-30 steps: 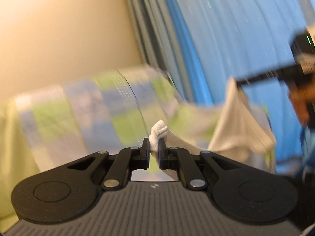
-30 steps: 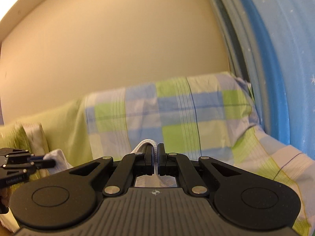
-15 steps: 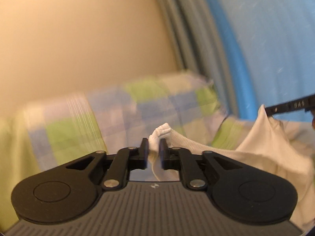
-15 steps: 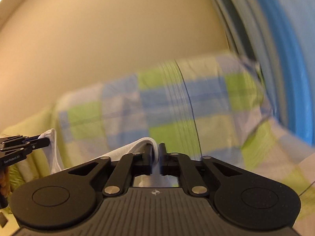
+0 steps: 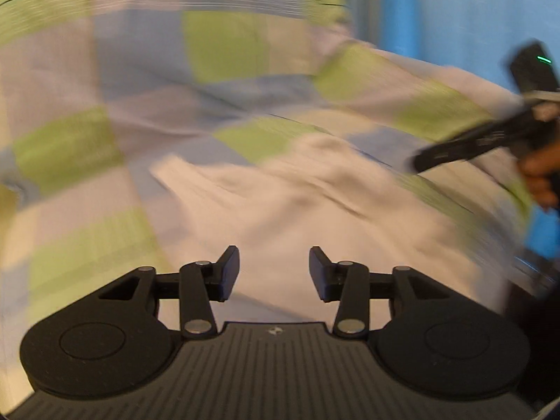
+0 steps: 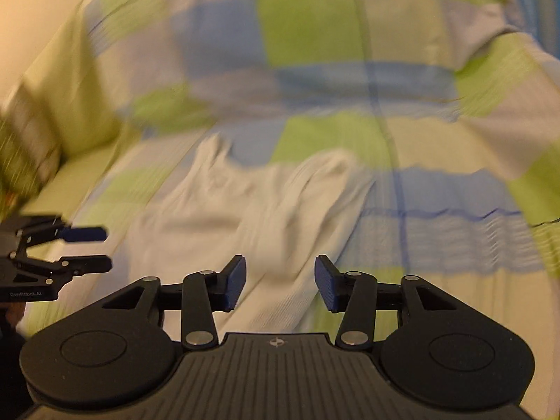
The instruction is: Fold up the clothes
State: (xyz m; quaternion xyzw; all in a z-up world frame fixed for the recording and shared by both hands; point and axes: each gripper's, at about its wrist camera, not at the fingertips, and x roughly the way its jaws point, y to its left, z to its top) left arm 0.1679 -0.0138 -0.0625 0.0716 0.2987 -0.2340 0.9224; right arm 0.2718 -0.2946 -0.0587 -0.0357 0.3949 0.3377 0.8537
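A white garment point(image 6: 252, 206) lies spread and wrinkled on the checked bedspread, blurred in both views; the left wrist view shows the same garment point(image 5: 294, 196) just beyond my fingers. My left gripper point(image 5: 274, 271) hangs open above its near edge, holding nothing. My right gripper point(image 6: 280, 281) is open too, over the garment's near right part. The left gripper point(image 6: 87, 248) appears at the left edge of the right wrist view, jaws apart. The right gripper point(image 5: 451, 152) shows at the right of the left wrist view, held by a hand point(image 5: 539, 178).
The bedspread point(image 6: 315, 24) is checked green, blue and white and rises into a mound at the back. A green pillow point(image 6: 66, 80) lies at the far left against a beige wall. A blue curtain point(image 5: 455, 10) hangs at the right.
Both grippers were shut on the white garment, holding it up in the air. Now both are open, tilted down toward the bed, and the garment lies on the bedspread.
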